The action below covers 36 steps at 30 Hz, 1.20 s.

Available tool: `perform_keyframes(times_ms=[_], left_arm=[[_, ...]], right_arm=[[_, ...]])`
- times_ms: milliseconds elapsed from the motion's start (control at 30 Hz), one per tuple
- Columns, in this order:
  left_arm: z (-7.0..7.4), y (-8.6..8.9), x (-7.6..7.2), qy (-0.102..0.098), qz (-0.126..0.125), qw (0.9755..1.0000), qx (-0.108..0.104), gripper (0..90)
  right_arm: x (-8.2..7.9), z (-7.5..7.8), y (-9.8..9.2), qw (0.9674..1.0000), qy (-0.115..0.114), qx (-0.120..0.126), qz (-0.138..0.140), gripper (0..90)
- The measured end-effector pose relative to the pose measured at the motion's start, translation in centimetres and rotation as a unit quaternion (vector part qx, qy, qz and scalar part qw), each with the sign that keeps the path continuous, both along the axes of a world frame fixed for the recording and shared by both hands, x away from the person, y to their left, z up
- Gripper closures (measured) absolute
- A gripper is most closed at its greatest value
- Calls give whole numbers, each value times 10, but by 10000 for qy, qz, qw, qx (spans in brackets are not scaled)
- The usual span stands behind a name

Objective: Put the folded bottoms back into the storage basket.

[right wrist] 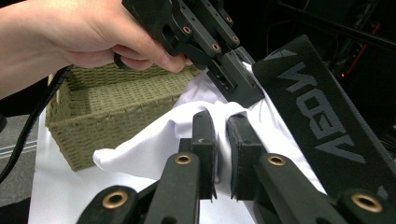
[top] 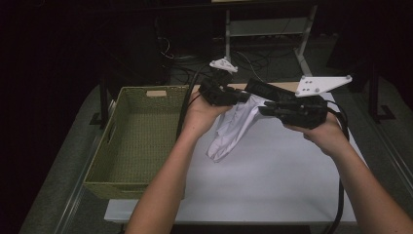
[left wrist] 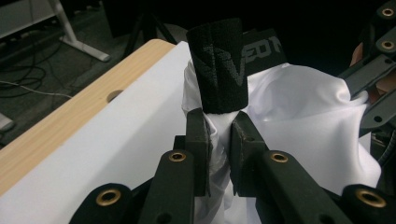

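Both grippers pinch the white garment point(top: 234, 129) and hold it above the far part of the table point(top: 272, 180), its lower end hanging toward the white surface. The left gripper point(left wrist: 219, 122) has its jaws clamped on a fold just under the black waistband point(left wrist: 218, 70); the right gripper point(right wrist: 220, 122) is clamped on white cloth beside that band. The high view shows the woven basket point(top: 131, 141) at the table's left edge; the left gripper view shows the wooden far edge point(left wrist: 60, 126)
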<state>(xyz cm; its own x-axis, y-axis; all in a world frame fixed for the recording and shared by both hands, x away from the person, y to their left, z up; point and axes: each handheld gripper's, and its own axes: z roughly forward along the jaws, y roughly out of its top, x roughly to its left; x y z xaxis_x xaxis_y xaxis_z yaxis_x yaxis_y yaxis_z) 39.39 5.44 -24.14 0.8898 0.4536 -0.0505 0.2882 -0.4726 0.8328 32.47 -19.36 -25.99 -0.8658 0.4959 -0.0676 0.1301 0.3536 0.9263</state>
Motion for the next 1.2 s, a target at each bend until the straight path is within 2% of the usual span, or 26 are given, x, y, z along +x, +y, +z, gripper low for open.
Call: perform_keyframes(times_ms=[333,633,967,1200], left_arm=[[7,48,6,-29,112,9999,-128,786],[5,92,9,-18,272,9992,-293,786],[5,138,11,20,469,9980,-425,786],[13,166,9,-54,629,9968,-485,786]], right_arm=[[13,9,36,9998,-4,17,211,815],[24,17,75,9993,-29,-85,355,815],[32,22,116,9985,-40,-125,538,815],[33,30,138,9976,-82,-172,667,815]])
